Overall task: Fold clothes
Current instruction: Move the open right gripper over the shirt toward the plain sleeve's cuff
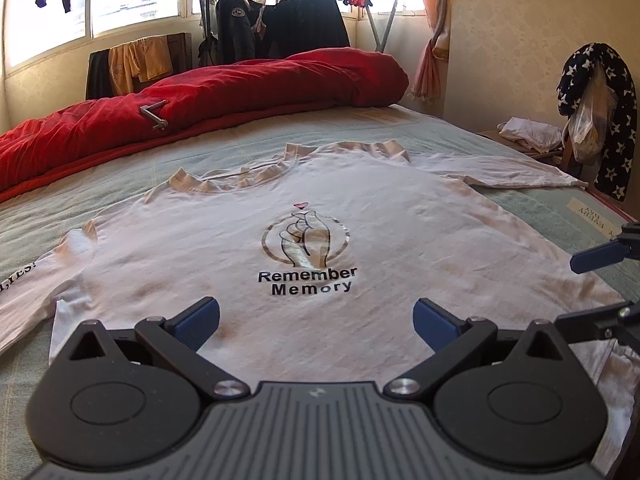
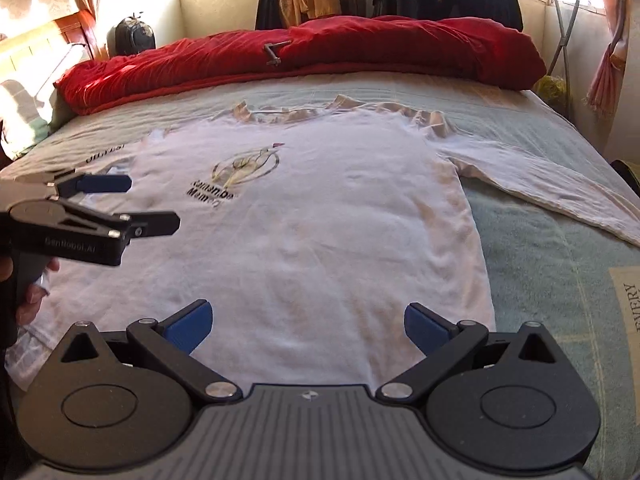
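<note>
A white long-sleeved shirt (image 1: 320,248) (image 2: 320,216) lies spread flat, front up, on the bed, with a hand logo and the words "Remember Memory" on its chest. Its sleeves stretch out to both sides. My left gripper (image 1: 316,320) hovers open over the lower middle of the shirt, with nothing between its blue pads. My right gripper (image 2: 306,326) is open too, above the shirt's lower right part near the hem. The left gripper (image 2: 132,204) shows at the left edge of the right wrist view, and the right gripper (image 1: 592,284) at the right edge of the left wrist view.
A red quilt (image 1: 200,100) (image 2: 304,52) is bunched along the far side of the bed. The pale green sheet (image 2: 540,248) shows around the shirt. A clothes rack (image 1: 296,12) with dark garments stands by the windows. A chair with a star-patterned cloth (image 1: 600,120) stands to the right.
</note>
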Demonstrator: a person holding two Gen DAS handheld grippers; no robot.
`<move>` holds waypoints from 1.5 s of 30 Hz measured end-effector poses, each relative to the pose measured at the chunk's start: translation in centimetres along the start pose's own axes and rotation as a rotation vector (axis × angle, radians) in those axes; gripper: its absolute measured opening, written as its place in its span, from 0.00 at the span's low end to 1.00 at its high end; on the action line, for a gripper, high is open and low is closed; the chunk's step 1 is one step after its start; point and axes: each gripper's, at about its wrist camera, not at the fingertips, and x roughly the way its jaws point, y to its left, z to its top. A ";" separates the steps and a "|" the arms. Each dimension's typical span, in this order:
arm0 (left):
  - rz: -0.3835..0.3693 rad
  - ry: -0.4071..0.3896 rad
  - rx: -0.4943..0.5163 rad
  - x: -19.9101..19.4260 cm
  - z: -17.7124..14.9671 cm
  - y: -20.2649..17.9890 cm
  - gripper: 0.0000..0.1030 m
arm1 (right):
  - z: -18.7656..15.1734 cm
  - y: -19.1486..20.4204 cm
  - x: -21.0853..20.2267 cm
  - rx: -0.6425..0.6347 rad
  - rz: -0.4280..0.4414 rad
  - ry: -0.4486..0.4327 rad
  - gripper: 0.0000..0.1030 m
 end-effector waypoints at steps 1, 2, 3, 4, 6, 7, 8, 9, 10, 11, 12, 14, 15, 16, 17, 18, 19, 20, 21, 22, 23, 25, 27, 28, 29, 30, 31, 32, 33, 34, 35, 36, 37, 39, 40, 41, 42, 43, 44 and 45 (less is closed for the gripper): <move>0.001 0.002 -0.002 0.1 0.0 0.1 0.99 | 0.3 -0.2 0.3 0.016 0.004 -0.003 1.00; 0.002 0.003 -0.004 0.1 0.0 0.1 0.99 | 0.3 -0.4 0.7 0.033 0.005 0.002 1.00; 0.003 0.005 -0.006 0.2 0.0 0.2 0.99 | 0.2 -0.6 1.1 0.050 0.004 0.010 1.00; 0.003 0.006 -0.009 0.2 0.0 0.3 0.99 | 0.2 -0.9 1.6 0.067 0.004 0.018 1.00; 0.002 0.010 -0.013 0.4 0.0 0.4 0.99 | -0.7 -1.4 2.4 0.104 0.011 0.053 1.00; 0.002 0.013 -0.014 0.5 -0.1 0.4 0.99 | -1.1 -1.6 2.5 0.109 0.010 0.053 1.00; 0.003 0.015 -0.015 0.6 -0.1 0.4 0.99 | -1.6 -1.7 2.5 0.111 0.007 0.047 1.00; 0.005 0.018 -0.015 0.6 -0.1 0.4 0.99 | -2.0 -1.6 2.3 0.101 0.003 0.040 1.00; 0.004 0.019 -0.015 0.7 -0.1 0.4 0.99 | -2.1 -1.6 2.1 0.093 -0.003 0.042 1.00; -0.001 0.019 -0.017 0.6 -0.1 0.4 0.99 | -2.2 -1.6 2.0 0.088 -0.010 0.048 1.00; -0.009 0.017 -0.019 0.6 -0.1 0.4 0.99 | -2.2 -1.6 1.9 0.082 -0.018 0.055 1.00; -0.022 0.011 -0.023 0.4 -0.1 0.5 0.99 | -2.1 -1.8 1.5 0.096 -0.035 0.060 1.00; -0.021 0.009 -0.021 0.3 -0.1 0.4 0.99 | -2.0 -2.0 1.2 0.117 -0.034 0.058 1.00; -0.018 0.007 -0.018 0.3 0.0 0.3 0.99 | -2.0 -2.1 1.0 0.140 -0.031 0.054 1.00; -0.014 0.005 -0.016 0.2 0.0 0.3 0.99 | -2.0 -2.2 0.7 0.159 -0.029 0.047 1.00; -0.011 0.003 -0.013 0.1 0.0 0.2 0.99 | -2.0 -2.2 0.5 0.169 -0.028 0.041 1.00; -0.011 0.001 -0.012 0.1 0.0 0.2 0.99 | -2.0 -1.9 0.4 0.165 -0.022 0.033 1.00; -0.014 0.000 -0.011 0.0 0.1 0.2 0.99 | -1.9 -1.6 0.2 0.159 -0.015 0.024 1.00; -0.017 -0.002 -0.010 -0.1 0.1 0.1 0.99 | -1.8 -1.3 0.0 0.152 -0.008 0.015 1.00; -0.019 -0.005 -0.009 -0.2 0.1 0.1 0.99 | -1.7 -1.0 0.0 0.150 0.009 0.009 1.00; -0.021 -0.007 -0.007 -0.3 0.1 0.0 0.99 | -1.5 -0.7 0.0 0.149 0.030 0.005 1.00; -0.020 -0.010 -0.003 -0.4 0.2 -0.1 0.99 | -1.5 -0.2 0.2 0.144 0.050 0.008 1.00; -0.021 -0.012 -0.001 -0.5 0.2 -0.1 0.99 | -1.6 0.1 0.6 0.137 0.056 0.024 1.00; -0.023 -0.015 -0.002 -0.6 0.2 -0.1 0.99 | -1.7 0.3 0.7 0.133 0.060 0.032 1.00; -0.024 -0.016 -0.003 -0.6 0.2 -0.1 0.99 | -1.8 0.4 0.9 0.130 0.063 0.039 1.00; -0.025 -0.018 -0.004 -0.7 0.2 -0.1 0.99 | -2.0 0.4 1.1 0.131 0.061 0.049 1.00; -0.025 -0.018 -0.006 -0.7 0.2 -0.1 0.99 | -2.2 0.2 1.1 0.134 0.056 0.052 1.00; -0.025 -0.018 -0.007 -0.7 0.2 -0.1 0.99 | -2.3 0.0 1.0 0.136 0.050 0.053 1.00; -0.026 -0.018 -0.008 -0.7 0.2 -0.1 0.99 | -2.5 -0.3 1.0 0.138 0.045 0.053 1.00; -0.027 -0.017 -0.008 -0.6 0.2 -0.1 0.99 | -2.5 -0.6 0.8 0.148 0.044 0.052 1.00; -0.029 -0.015 -0.007 -0.6 0.2 -0.1 0.99 | -2.5 -1.1 0.6 0.163 0.051 0.047 1.00; -0.032 -0.013 -0.005 -0.6 0.2 -0.2 0.99 | -2.5 -1.5 0.3 0.182 0.062 0.036 1.00; -0.035 -0.011 -0.003 -0.5 0.2 -0.3 0.99 | -2.6 -1.9 -0.1 0.200 0.068 0.017 1.00; -0.042 -0.007 -0.001 -0.3 0.1 -0.4 0.99 | -2.5 -2.9 -0.9 0.229 0.066 -0.043 1.00; -0.044 -0.004 0.001 -0.2 0.1 -0.5 0.99 | -2.4 -3.4 -1.3 0.242 0.064 -0.075 1.00; -0.043 0.001 0.004 -0.1 0.0 -0.6 0.99 | -2.3 -4.2 -1.7 0.264 0.059 -0.090 1.00; -0.042 0.006 0.006 0.1 -0.1 -0.6 0.99 | -2.0 -5.0 -1.9 0.289 0.053 -0.100 1.00; -0.043 0.012 0.008 0.2 -0.1 -0.7 0.99 | -1.8 -5.8 -2.2 0.313 0.048 -0.110 1.00; -0.048 0.017 0.008 0.4 -0.2 -0.7 0.99 | -1.7 -6.9 -2.4 0.347 0.047 -0.118 1.00; -0.060 0.022 0.002 0.5 -0.2 -0.7 0.99 | -1.5 -8.0 -2.6 0.385 0.047 -0.125 1.00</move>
